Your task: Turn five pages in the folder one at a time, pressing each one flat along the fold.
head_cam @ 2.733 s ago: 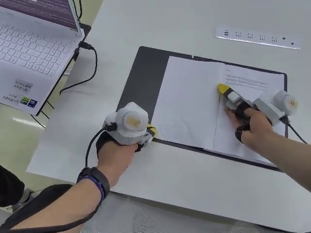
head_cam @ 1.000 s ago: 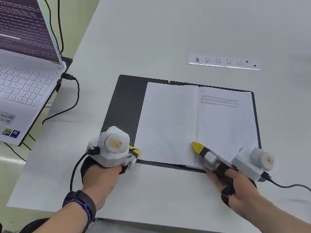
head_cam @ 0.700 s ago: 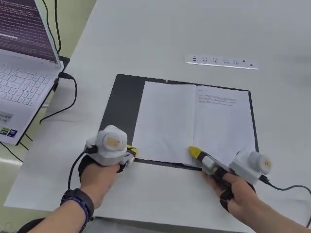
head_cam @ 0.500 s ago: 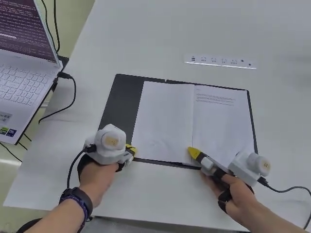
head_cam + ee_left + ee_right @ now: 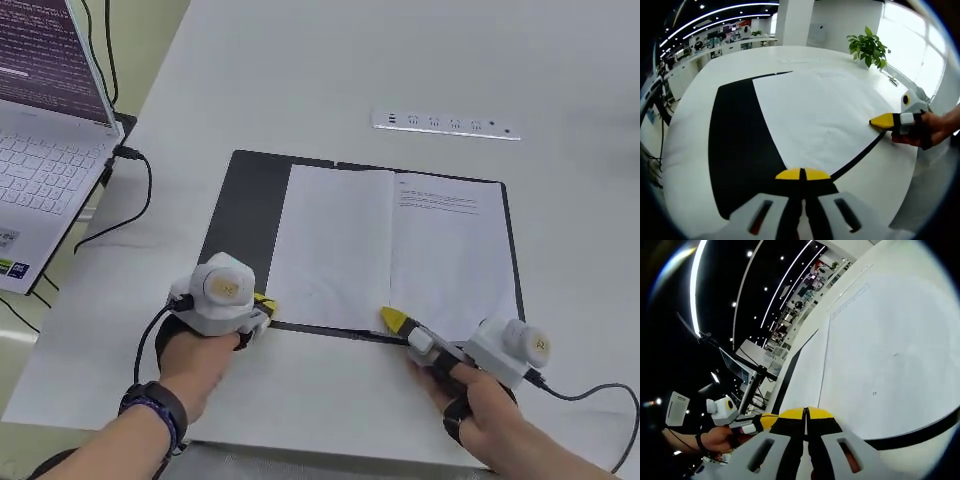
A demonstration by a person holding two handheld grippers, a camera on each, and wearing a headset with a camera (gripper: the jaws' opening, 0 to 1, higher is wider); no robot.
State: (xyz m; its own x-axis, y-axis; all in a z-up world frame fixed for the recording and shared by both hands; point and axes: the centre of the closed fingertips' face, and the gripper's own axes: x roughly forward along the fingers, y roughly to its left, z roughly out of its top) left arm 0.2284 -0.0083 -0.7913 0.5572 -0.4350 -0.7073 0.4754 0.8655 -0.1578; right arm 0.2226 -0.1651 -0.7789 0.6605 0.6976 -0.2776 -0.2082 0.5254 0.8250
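Note:
A black folder (image 5: 245, 210) lies open on the white table, its white pages (image 5: 335, 250) flat with the fold running down the middle. My left gripper (image 5: 262, 303) is shut, its yellow tips resting on the folder's near left corner (image 5: 760, 185). My right gripper (image 5: 392, 319) is shut too, its yellow tip at the near end of the fold (image 5: 826, 355). The right page (image 5: 450, 255) carries a few printed lines near its top. In the left gripper view the right gripper (image 5: 885, 121) shows at the pages' near edge.
An open laptop (image 5: 45, 140) sits at the far left with a black cable (image 5: 135, 200) running beside the folder. A white power strip (image 5: 445, 126) lies beyond the folder. Bare table (image 5: 330, 395) lies between the folder and the near edge.
My right gripper slid down the fold from the upper middle of the pages to the folder's near edge. The left gripper stayed on the near left corner. The camera shifted.

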